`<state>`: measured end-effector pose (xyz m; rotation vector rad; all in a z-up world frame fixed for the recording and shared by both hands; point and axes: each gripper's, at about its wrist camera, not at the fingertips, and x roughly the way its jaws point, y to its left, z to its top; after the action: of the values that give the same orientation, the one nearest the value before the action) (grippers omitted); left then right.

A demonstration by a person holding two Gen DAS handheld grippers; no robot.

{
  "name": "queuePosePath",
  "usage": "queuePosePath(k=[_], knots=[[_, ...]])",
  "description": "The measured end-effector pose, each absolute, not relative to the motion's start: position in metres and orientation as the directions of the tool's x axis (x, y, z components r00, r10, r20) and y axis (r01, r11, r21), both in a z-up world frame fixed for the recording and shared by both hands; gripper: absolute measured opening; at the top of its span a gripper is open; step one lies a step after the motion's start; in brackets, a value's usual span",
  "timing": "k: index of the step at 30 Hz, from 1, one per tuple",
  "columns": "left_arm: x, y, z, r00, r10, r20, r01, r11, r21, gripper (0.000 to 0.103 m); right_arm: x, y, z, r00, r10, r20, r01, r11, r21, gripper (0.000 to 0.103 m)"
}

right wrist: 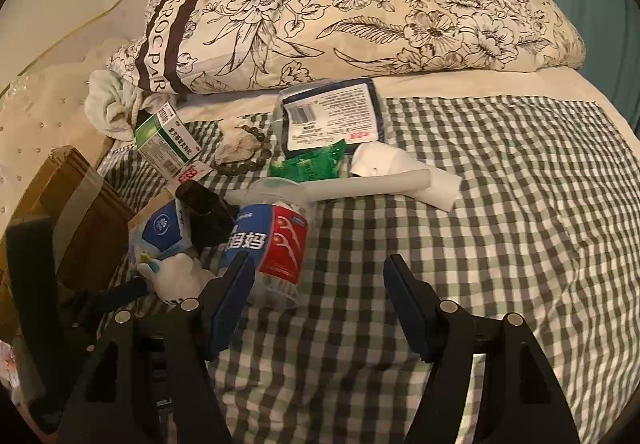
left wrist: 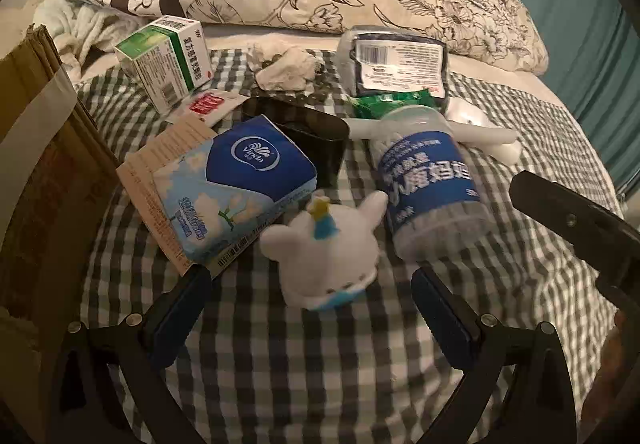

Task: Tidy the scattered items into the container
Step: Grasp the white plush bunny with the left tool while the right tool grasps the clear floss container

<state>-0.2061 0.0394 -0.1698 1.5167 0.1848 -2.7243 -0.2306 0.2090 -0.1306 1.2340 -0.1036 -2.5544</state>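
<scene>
Nearest my left tongs point(left wrist: 312, 308) sat the white plush toy point(left wrist: 320, 264), between wide, empty jaws tilted steeply down at the checked bed point(left wrist: 280, 364). I judged the toy soft enough to slip or roll, and a careless close might nudge the tissue pack point(left wrist: 236, 183) or the swab jar point(left wrist: 428, 187) beside it. My right tongs point(right wrist: 320, 296) also stood wide and empty. Further off, the cardboard box point(left wrist: 48, 147) waited to the left.

Checked bedspread point(right wrist: 500, 224) under scattered clutter
</scene>
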Motion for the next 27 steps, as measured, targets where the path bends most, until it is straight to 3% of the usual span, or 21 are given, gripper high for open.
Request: queuePosePath(k=[4, 7, 10, 14, 27], knots=[[-0.214, 0.030, -0.179, -0.505, 0.046, -0.862, 0.113, -0.986, -0.119, 0.099, -0.234, 0.200, -0.132, -0.573, -0.314, -0.757, 0.258, -0.946, 0.197, 0.067], [-0.220, 0.021, -0.185, -0.498, 0.053, -0.865, 0.134, -0.981, -0.137, 0.089, -0.237, 0.195, -0.133, -0.569, -0.322, -0.757, 0.266, -0.943, 0.201, 0.067], [-0.221, 0.017, -0.186, -0.505, 0.041, -0.862, 0.135, -0.983, -0.125, 0.078, -0.239, 0.191, -0.137, -0.560, -0.324, -0.763, 0.268, -0.942, 0.204, 0.067], [-0.220, 0.008, -0.185, -0.516, 0.036, -0.856, 0.132, -0.984, -0.121, 0.056, -0.244, 0.184, -0.143, -0.537, -0.341, -0.771, 0.267, -0.936, 0.228, 0.067], [-0.203, -0.012, -0.178, -0.515, 0.039, -0.856, 0.149, -0.980, -0.134, 0.055, -0.260, 0.152, -0.169, -0.504, -0.289, -0.814, 0.238, -0.952, 0.190, 0.068]])
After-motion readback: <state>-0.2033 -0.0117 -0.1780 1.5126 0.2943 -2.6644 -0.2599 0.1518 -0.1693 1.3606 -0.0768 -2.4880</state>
